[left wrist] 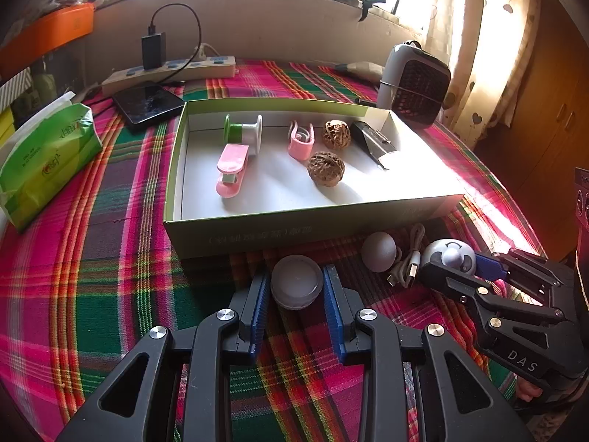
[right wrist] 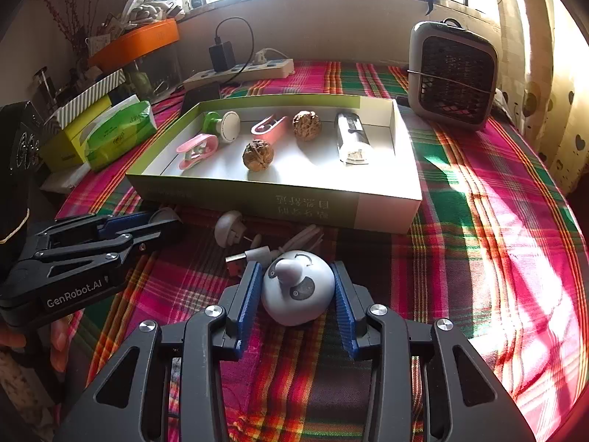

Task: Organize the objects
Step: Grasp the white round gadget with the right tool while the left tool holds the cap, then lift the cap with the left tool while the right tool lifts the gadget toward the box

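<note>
**Two pickups in hand, box part filled**

Nearest, the left gripper (left wrist: pixel 297 289) is set around a round puck (left wrist: pixel 296 281) on the plaid cloth (left wrist: pixel 110 258). Its blue pads flank the puck closely; the left pad looks to be touching, the right one touching or just off, so a firm clamp cannot be confirmed. The right gripper (right wrist: pixel 294 291) is set around a white dome (right wrist: pixel 297 287) with a knob on top. Its left pad appears to be against the dome, while a thin gap may remain on the other side; a full clamp cannot be told. Both tools are pitched down toward the cloth, side by side, with fingertips of a hand (right wrist: pixel 59 342) glimpsed under the left tool in the right wrist view.

Just beyond, still outside the box, a grey ball (left wrist: pixel 379 250) and a coiled USB cable (left wrist: pixel 408 265) are seen on the cloth, next to the dome.

Further on, the open box (left wrist: pixel 294 228) is seen to hold six items already: a pink clip (left wrist: pixel 232 173), a green spool (left wrist: pixel 243 130), a second pink clip (left wrist: pixel 301 141), two walnuts (left wrist: pixel 325 168), and a dark metal piece (left wrist: pixel 373 141).

The task is judged a bit past halfway: six items boxed, four left out, two of them being picked now. Neither is seen to be lifted yet.

Behind the box a fan (left wrist: pixel 416 81), a power strip (left wrist: pixel 173 70) and a tissue pack (left wrist: pixel 48 162) are left in place.
</note>
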